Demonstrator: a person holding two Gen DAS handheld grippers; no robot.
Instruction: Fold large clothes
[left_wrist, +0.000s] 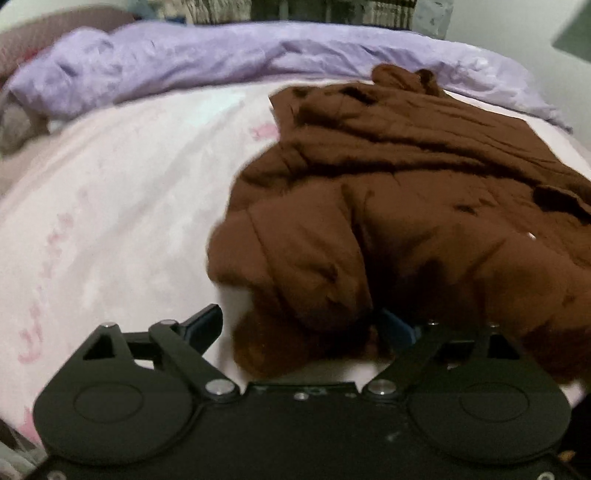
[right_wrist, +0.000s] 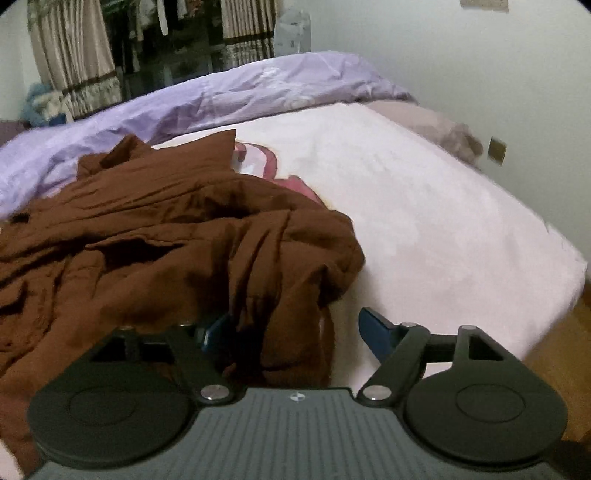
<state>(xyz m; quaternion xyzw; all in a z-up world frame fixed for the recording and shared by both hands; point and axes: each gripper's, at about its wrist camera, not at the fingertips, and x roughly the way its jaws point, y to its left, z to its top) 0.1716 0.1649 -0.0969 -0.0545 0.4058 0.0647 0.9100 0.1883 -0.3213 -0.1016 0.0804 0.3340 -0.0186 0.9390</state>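
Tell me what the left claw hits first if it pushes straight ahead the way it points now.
Most likely the brown garment: a bunched fold already sits between the open fingers of the left claw. Depth is unclear, but nothing lies nearer in that line.

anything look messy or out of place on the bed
Yes: the brown garment lies crumpled in a heap on the pale pink sheet, full of folds rather than spread flat. Behind it, the purple blanket is bunched along the far side of the bed. Nothing looks damaged.

Garment (left_wrist: 388, 192) heaped on bed (left_wrist: 129, 206); quilt (left_wrist: 221, 59) bunched behind it; curtains (right_wrist: 74, 55) beyond quilt.
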